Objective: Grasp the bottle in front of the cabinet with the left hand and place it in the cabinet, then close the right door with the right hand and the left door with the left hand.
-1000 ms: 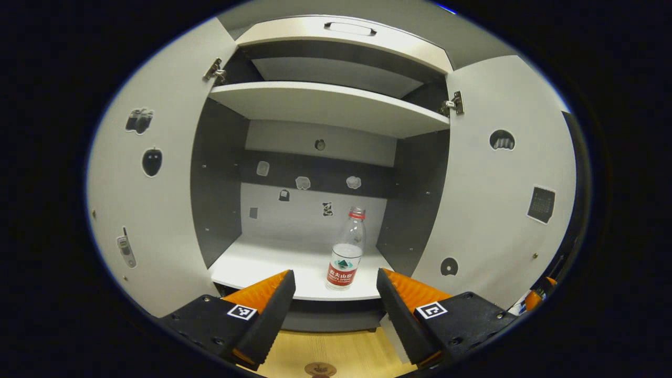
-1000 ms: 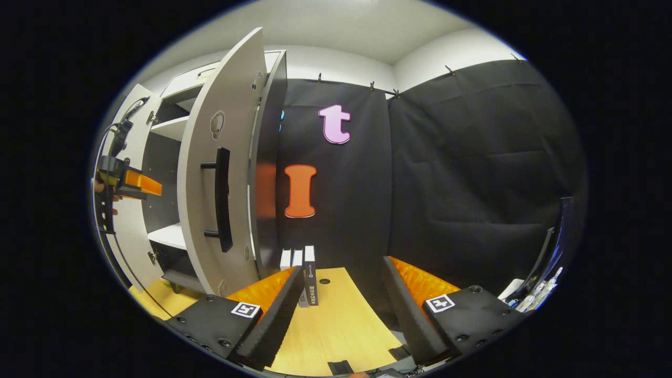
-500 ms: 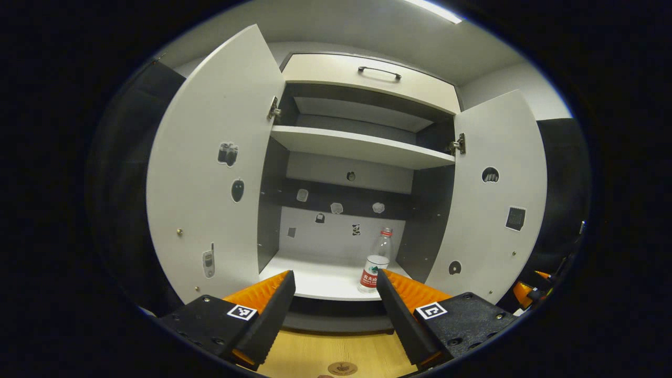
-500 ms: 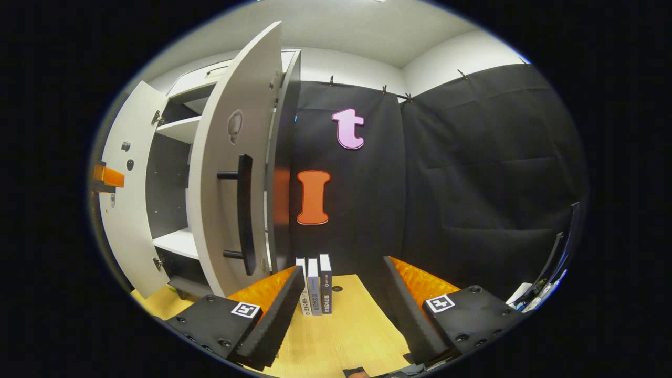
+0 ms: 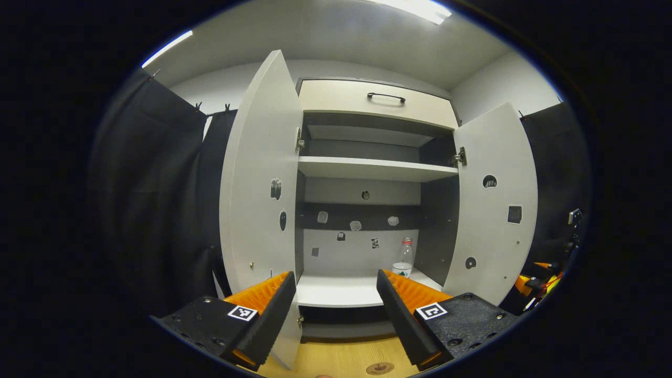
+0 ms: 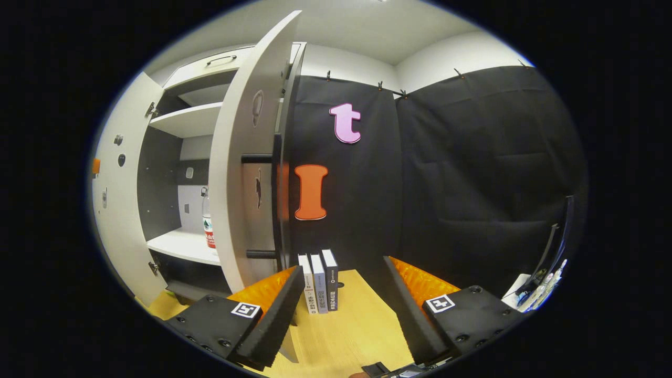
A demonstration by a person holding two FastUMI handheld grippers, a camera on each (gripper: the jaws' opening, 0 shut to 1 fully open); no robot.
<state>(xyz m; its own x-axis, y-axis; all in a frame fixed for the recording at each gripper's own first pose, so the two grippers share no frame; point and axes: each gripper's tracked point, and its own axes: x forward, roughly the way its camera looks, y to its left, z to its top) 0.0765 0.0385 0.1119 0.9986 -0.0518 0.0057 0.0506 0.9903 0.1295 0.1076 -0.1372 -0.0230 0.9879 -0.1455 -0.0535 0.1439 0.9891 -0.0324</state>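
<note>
Bottle (image 5: 403, 258) stands in the cabinet (image 5: 367, 170); both tongs wide, empty. I'd push the right door (image 6: 239, 178) with my right tongs (image 6: 338, 304) (outer face, near its free edge).

Even overhead light from ceiling strips (image 5: 420, 8), sharp focus, strong fisheye bending at edges.

The bottle (image 5: 403, 258) label and the book (image 6: 331, 280) spines bear print too small to read.
</note>
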